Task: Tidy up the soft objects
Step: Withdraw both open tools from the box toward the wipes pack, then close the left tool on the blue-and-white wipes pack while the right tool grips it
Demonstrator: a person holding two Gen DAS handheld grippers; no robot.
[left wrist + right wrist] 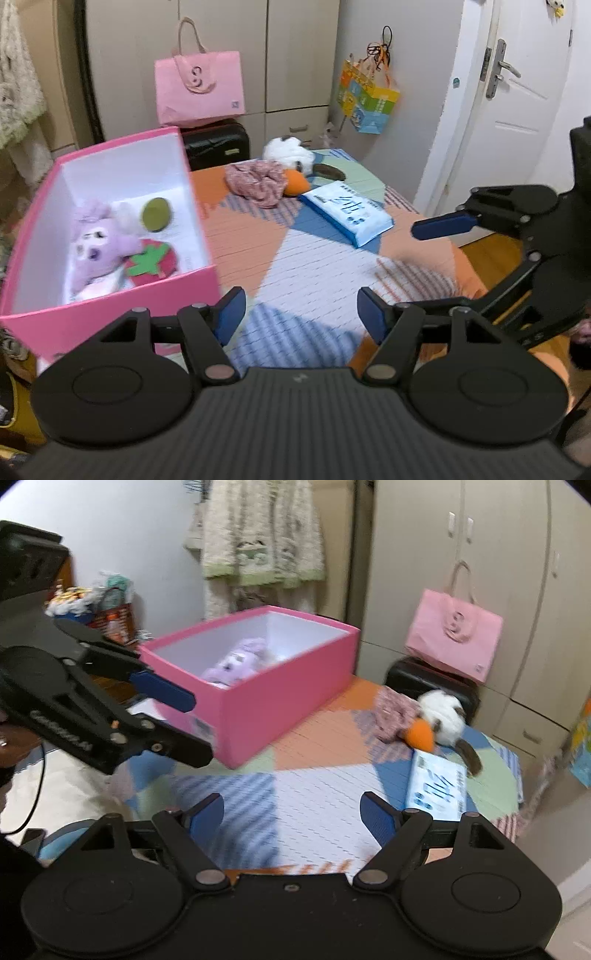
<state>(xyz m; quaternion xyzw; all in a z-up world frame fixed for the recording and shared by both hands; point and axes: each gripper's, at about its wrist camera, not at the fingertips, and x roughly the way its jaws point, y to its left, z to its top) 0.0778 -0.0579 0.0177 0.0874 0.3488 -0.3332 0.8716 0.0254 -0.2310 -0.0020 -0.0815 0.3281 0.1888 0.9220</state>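
Left wrist view is showing the left gripper (301, 314) hovering with its blue fingers spread apart and gripping nothing above the patchwork cover (314, 266). Right wrist view is showing the right gripper (291, 818) likewise spread and empty above the same cover. Just left of the left gripper, the pink box (110, 306) is sitting on the cover, containing a purple plush (98, 245), a strawberry plush (151, 262) and a green round toy (157, 214). Farther along the cover, a blue tissue pack (347, 214) is lying flat. Beyond it, a pink floral cloth (256, 182) is lying bunched, touching a white duck plush (291, 157). Behind the table, a pink tote bag (199, 86) is resting on a black case (218, 144).
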